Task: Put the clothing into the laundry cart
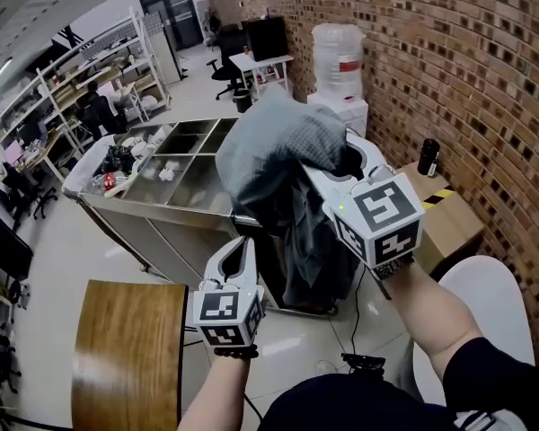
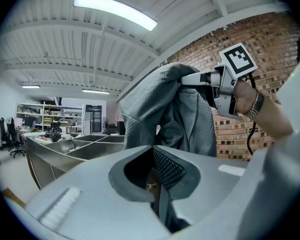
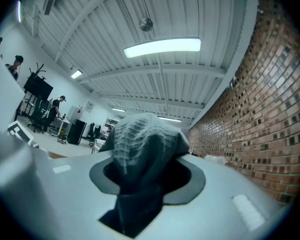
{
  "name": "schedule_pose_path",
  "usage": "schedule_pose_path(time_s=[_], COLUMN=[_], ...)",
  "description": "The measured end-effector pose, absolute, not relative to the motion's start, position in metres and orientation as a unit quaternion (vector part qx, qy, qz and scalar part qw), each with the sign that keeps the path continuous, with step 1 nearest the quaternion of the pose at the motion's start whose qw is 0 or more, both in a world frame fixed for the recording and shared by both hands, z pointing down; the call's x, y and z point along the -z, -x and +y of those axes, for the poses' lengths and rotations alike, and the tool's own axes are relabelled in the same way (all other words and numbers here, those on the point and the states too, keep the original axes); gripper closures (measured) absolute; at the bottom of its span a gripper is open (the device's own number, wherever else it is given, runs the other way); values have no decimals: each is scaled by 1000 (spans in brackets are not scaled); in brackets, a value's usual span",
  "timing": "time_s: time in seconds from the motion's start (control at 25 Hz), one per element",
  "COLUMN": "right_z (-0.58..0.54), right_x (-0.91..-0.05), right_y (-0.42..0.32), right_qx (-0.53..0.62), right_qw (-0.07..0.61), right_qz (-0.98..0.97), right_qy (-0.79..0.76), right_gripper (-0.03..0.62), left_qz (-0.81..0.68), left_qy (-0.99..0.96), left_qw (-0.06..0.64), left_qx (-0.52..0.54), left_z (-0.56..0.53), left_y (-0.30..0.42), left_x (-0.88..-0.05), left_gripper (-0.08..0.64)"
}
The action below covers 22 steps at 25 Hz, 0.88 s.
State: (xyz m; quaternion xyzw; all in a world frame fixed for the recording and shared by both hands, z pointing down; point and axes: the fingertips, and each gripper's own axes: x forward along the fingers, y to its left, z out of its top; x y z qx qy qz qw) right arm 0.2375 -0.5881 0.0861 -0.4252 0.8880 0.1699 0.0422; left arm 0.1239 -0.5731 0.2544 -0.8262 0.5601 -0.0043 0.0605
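A grey waffle-knit garment (image 1: 271, 146) hangs bunched from my right gripper (image 1: 346, 164), which is shut on its top; darker folds trail down below it. The right gripper view shows the cloth (image 3: 145, 144) filling the jaws of the right gripper (image 3: 145, 184). My left gripper (image 1: 243, 245) points up, lower and to the left, beside the hanging cloth. In its own view the left gripper (image 2: 151, 149) has its tips together, and no cloth comes out past them. Ahead of it hang the garment (image 2: 155, 109) and the right gripper (image 2: 190, 79). The steel laundry cart (image 1: 175, 206) with open compartments stands behind.
A brick wall runs along the right, with a water dispenser (image 1: 339, 61), a black bottle (image 1: 428, 157) and a cardboard box (image 1: 449, 227) against it. A wooden table (image 1: 130, 357) is at the lower left and a white round top (image 1: 490, 303) at the lower right. Small items lie in the cart's far-left bins (image 1: 117, 164).
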Motion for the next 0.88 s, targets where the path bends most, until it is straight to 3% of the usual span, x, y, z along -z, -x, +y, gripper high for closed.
schedule_pose_path(time_s=[0.56,0.64,0.72,0.88], right_z=[-725,-744,-755,-759], right_x=[-189,-212,-231,-252], right_y=[-243,-244,-243,-242], right_qx=[-75,-52,-28,-8], right_qw=[-56,-87,-111,-128], right_qz=[887,883,882,885], right_qy=[453,458,457,447], right_gripper=[402,351,249,232], left_qz=[567,567,566,566], left_qy=[823,823,824,824], left_qw=[42,39,39,34], left_qx=[9,9,12,13], left_z=[-642,-648,-653,-661], left_y=[-126,-126,-124,-121], left_x=[-275,-279,-286,-291], left_gripper=[557,557,557,557])
